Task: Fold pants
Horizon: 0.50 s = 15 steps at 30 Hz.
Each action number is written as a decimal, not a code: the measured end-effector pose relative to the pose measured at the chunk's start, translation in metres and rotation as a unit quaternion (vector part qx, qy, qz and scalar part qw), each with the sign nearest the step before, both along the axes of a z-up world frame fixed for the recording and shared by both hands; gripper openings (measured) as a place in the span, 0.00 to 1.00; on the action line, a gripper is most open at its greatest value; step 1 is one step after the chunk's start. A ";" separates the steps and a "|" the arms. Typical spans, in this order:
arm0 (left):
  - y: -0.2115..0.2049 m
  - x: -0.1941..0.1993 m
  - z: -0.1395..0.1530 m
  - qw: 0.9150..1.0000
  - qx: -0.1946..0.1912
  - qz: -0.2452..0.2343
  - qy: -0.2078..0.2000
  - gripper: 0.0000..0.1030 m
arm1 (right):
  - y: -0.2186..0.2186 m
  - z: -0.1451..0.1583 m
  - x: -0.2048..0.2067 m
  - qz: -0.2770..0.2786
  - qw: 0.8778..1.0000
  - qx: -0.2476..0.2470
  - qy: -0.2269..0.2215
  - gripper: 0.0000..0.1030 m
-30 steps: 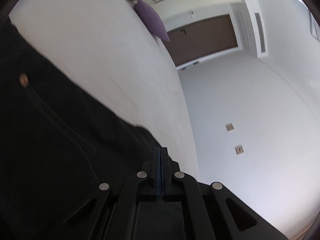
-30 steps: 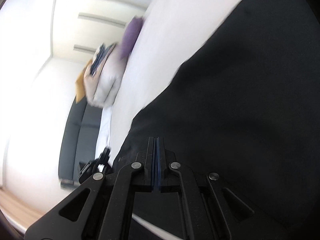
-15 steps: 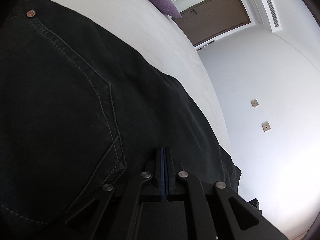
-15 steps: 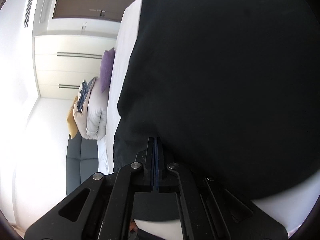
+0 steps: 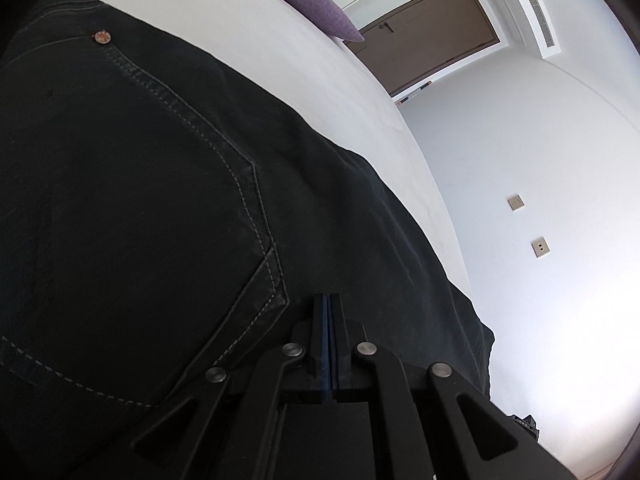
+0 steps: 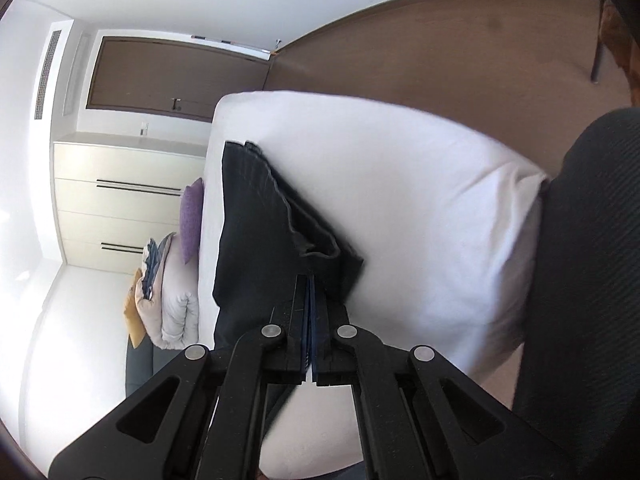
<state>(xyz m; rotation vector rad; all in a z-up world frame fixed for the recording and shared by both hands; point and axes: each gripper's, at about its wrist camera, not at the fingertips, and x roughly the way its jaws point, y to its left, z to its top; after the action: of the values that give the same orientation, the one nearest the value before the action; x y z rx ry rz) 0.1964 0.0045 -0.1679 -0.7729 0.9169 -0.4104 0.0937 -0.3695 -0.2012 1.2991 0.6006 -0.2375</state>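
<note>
Both tools angle down over the white bed (image 6: pixel 400 200), jaws pressed together: left tool (image 5: pixel 328 308) over black pants (image 5: pixel 140 200); right tool (image 6: pixel 310 284) has swung back, revealing them folded.

this is a bedroom in a home or a hotel-like flat: a wide bed (image 6: pixel 400 200) with a plain white sheet fills both views, with a purple cushion (image 5: pixel 316 8) and a heap of folded bedding and pillows (image 6: pixel 168 292) at its far end. a brown wooden door (image 5: pixel 424 36) with a handle stands in a white wall, a long vent grille (image 5: pixel 534 6) sits high beside it, and two small switch plates (image 5: pixel 528 224) are set into the wall. pale built-in wardrobe fronts (image 6: pixel 120 200) with dark bar handles and a brown wooden floor (image 6: pixel 440 48) complete the domestic look.
</note>
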 end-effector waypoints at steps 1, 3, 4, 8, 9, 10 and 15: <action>-0.001 0.000 0.000 1.000 0.001 0.000 -0.001 0.05 | -0.001 0.003 -0.003 -0.004 1.000 -0.005 0.002 0.00; 0.004 -0.005 -0.001 1.000 0.002 0.000 -0.002 0.05 | 0.000 0.006 -0.006 -0.005 1.000 -0.014 0.003 0.00; 0.007 -0.007 -0.001 1.000 0.002 0.000 -0.002 0.05 | -0.004 0.009 -0.009 -0.008 1.000 -0.018 0.007 0.00; 0.012 -0.010 -0.001 1.000 0.001 0.000 -0.001 0.05 | -0.006 0.009 -0.009 -0.017 1.000 -0.013 0.012 0.00; 0.011 -0.010 -0.001 1.000 0.001 0.000 -0.002 0.05 | -0.007 0.013 -0.009 -0.018 0.999 -0.020 0.018 0.00; 0.012 -0.010 -0.002 1.000 0.001 0.000 -0.002 0.05 | -0.005 0.017 -0.012 -0.023 0.999 -0.029 0.029 0.00; 0.014 -0.012 -0.002 1.000 0.002 0.001 -0.004 0.05 | -0.028 0.020 -0.027 -0.018 0.999 -0.008 0.039 0.05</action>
<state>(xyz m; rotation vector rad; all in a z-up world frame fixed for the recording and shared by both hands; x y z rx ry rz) 0.1840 0.0188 -0.1697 -0.7688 0.9097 -0.4096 0.0667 -0.3979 -0.1809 1.2900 0.6406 -0.3247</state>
